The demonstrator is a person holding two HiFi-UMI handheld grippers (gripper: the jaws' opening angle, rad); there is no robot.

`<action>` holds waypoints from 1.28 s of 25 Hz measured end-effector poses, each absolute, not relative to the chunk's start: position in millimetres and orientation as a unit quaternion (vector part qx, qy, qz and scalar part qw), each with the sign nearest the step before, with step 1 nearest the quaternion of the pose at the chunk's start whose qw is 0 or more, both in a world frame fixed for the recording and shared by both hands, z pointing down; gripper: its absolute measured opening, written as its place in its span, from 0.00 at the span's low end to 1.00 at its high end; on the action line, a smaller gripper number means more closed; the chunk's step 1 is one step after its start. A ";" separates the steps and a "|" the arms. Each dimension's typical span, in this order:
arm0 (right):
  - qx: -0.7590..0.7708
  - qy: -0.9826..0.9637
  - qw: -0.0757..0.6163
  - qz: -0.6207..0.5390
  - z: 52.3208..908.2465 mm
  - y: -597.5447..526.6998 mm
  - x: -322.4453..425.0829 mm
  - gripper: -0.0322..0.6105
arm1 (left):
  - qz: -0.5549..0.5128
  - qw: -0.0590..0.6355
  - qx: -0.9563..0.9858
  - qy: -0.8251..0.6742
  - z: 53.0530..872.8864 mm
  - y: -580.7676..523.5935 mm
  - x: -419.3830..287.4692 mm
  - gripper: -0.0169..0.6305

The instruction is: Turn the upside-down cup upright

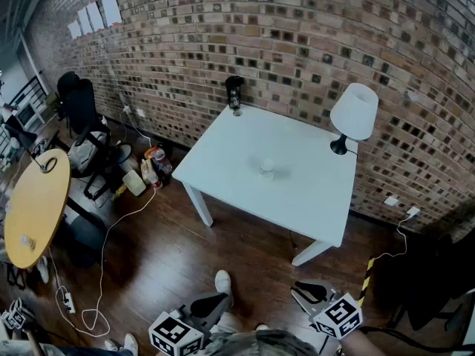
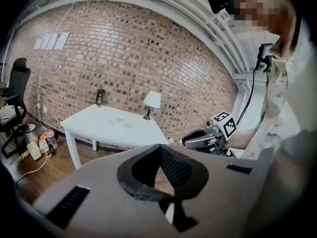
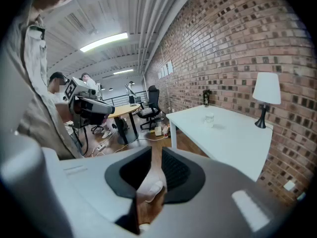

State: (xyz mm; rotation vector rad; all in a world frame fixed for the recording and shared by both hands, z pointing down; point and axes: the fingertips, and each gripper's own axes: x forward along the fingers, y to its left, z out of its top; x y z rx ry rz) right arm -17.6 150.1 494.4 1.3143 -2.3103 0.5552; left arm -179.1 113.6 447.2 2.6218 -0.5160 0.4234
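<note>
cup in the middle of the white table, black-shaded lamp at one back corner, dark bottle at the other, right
The lamp has a white shade, not black; the head view shows it. The cup in the middle of the white table and the dark bottle at the other back corner are right.

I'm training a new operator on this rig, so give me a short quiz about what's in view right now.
1. True or false: the cup stands on the white table.
2. What stands at the table's far right corner in the head view? A) lamp B) kettle C) box
3. What does the right hand-held gripper hold?
Key: 1 true; 2 A; 3 nothing, its jaws are shut and empty.
</note>
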 end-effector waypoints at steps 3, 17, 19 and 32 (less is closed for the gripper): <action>0.479 -0.826 0.223 0.197 497.7 83.2 -20.6 0.18 | 0.154 0.215 0.947 -0.180 459.2 47.2 -187.1 0.04; 0.490 -0.780 0.366 0.136 536.3 -220.5 37.2 0.30 | 0.150 0.178 0.961 -0.152 444.4 -160.8 -200.6 0.04; 0.478 -0.776 0.390 0.131 551.9 -246.5 47.0 0.33 | 0.145 0.186 0.954 -0.184 448.5 -172.7 -208.5 0.04; 0.312 -0.773 0.527 0.164 643.7 -319.5 70.1 0.51 | 0.147 0.220 0.933 -0.245 450.5 -210.8 -188.0 0.04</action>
